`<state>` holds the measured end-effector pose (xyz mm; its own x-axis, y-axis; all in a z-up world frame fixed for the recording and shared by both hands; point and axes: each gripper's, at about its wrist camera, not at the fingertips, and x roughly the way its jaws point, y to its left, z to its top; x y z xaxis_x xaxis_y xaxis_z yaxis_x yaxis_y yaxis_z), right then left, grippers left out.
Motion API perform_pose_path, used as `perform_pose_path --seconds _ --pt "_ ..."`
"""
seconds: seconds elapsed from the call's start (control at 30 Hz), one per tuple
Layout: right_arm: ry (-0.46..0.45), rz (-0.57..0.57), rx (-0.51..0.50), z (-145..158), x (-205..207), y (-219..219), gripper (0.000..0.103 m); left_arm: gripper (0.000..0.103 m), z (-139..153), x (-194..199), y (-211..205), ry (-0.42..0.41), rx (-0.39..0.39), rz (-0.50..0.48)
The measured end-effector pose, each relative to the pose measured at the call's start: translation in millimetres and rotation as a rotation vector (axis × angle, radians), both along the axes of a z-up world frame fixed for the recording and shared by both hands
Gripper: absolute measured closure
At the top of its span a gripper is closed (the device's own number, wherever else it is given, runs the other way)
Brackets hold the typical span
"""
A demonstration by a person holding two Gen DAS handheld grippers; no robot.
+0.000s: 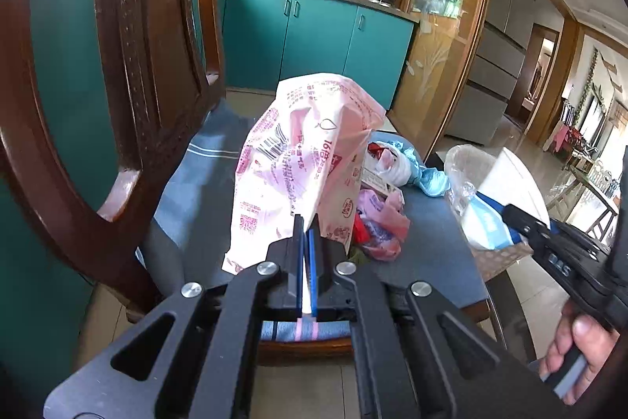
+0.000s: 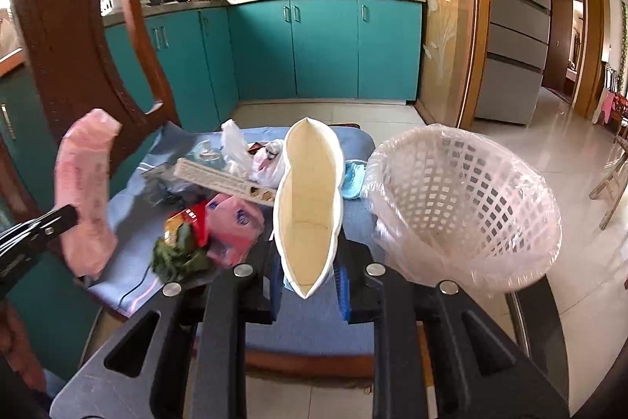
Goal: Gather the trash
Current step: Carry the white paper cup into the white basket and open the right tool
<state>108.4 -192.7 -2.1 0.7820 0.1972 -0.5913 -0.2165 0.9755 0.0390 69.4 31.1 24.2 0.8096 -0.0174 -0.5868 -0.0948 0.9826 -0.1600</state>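
Right now both grippers have something in hand over the cushioned chair seat (image 2: 314, 324). The left gripper (image 1: 305, 228) has its jaws shut tight on a pink printed wrapper (image 1: 298, 160), which hangs lifted above the seat. The right gripper (image 2: 310, 273) has its jaws pinched on an empty white paper cup (image 2: 308, 199), squashed into a narrow boat shape, held just beside the bin (image 2: 463, 207), a white lattice basket lined with a clear plastic bag. More trash lies on the seat: a long flat carton (image 2: 223, 179), crumpled plastic bags (image 2: 251, 156), a pink packet (image 2: 233, 226) and some leafy green scraps (image 2: 178, 258). The risk I see is the cup: squeezed so flat, it could spring or slip out sideways before it is over the rim. The wrapper is held only by one edge and may tear free or snag the pile below. The bin sits near the seat's edge, so a knock could tip it.
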Motion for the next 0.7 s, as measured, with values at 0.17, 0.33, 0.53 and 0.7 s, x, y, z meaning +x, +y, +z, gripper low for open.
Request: perform_pose_path --seconds 0.17,0.33,0.53,0.7 --pt "-0.001 0.036 -0.006 -2.0 -8.9 3.6 0.081 0.100 -2.4 -0.9 1.4 0.014 0.005 0.007" --pt "0.001 0.046 -0.010 -3.1 -11.3 4.2 0.081 0.100 -2.6 1.5 -1.0 0.020 0.006 0.009" --pt "-0.001 0.052 -0.011 -2.6 -12.5 1.8 0.081 0.100 -5.4 3.2 -1.1 0.026 0.005 0.011" --pt "0.002 0.060 -0.014 -1.4 -14.1 3.4 0.081 0.100 -7.4 3.1 -2.5 0.033 0.018 0.006"
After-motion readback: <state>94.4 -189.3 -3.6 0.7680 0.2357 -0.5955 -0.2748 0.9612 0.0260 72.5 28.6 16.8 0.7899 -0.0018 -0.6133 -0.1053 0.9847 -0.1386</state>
